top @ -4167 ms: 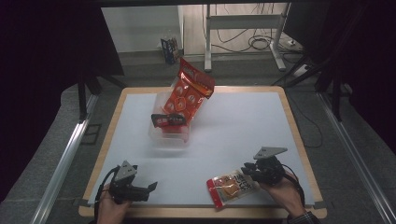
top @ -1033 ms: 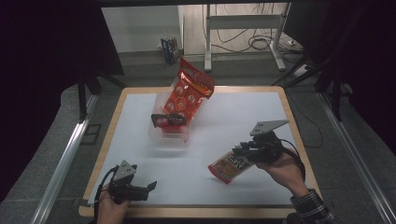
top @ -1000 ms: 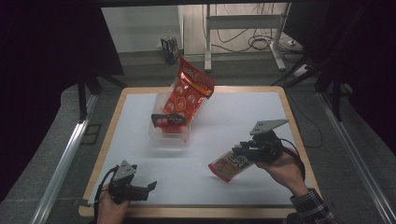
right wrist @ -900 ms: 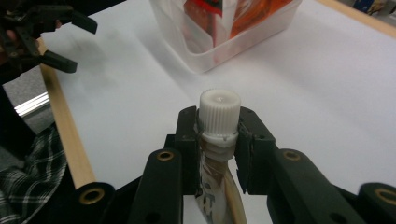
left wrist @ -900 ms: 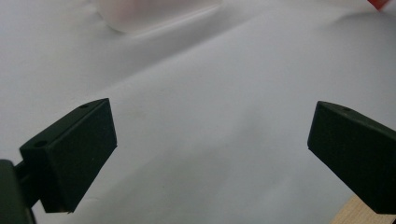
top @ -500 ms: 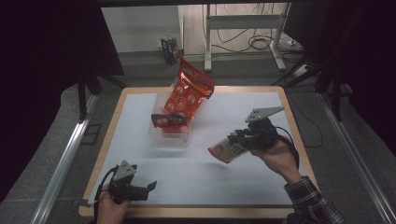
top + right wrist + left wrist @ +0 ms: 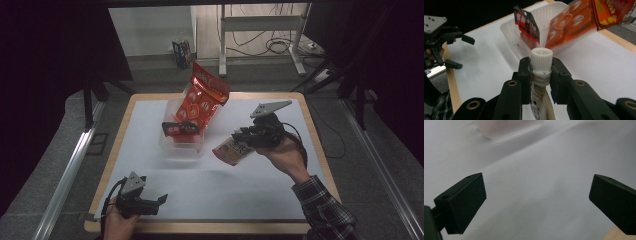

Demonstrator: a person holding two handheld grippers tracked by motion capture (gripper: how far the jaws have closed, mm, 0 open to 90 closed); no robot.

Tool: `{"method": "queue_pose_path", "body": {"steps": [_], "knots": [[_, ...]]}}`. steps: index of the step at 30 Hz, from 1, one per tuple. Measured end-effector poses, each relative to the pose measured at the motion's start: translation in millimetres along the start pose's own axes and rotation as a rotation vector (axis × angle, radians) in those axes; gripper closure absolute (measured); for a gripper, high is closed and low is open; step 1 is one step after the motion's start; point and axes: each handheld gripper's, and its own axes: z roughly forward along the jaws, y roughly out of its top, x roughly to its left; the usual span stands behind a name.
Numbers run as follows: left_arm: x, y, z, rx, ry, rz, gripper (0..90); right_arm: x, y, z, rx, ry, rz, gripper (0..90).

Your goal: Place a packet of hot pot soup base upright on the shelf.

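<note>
Right gripper (image 7: 243, 138): clamped on the neck of a spouted pouch (image 7: 231, 150), just under its white screw cap (image 7: 541, 59).
Pouch: held clear of the white table (image 7: 250, 185), hanging tilted, just beside the clear tray (image 7: 181, 145).
Tray: holds an orange snack bag (image 7: 202, 97) leaning upright and a small dark packet (image 7: 181, 129), label hard to read.
Left gripper (image 7: 152, 204): released, jaws wide apart, nothing between, low at the table's near edge.

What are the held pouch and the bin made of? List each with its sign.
Spouted pouch: flexible printed film, probably plastic laminate, glossy; its ribbed white cap looks like hard plastic.
Bin: thin translucent plastic; packets show through its wall.
The right tongs clamp the spout.
</note>
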Motion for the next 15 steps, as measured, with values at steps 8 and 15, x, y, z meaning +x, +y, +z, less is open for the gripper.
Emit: {"method": "queue_pose_path", "body": {"steps": [8, 15], "knots": [[0.0, -0.1, 0.0, 0.002, 0.000, 0.000, 1.0, -1.3, 21.4, 15.7, -0.009, 0.008, -0.003, 71.6], [0.2, -0.2, -0.1, 0.004, -0.001, 0.003, 1.0, -1.8, 36.2, 32.9, -0.016, 0.023, -0.006, 71.6]]}}
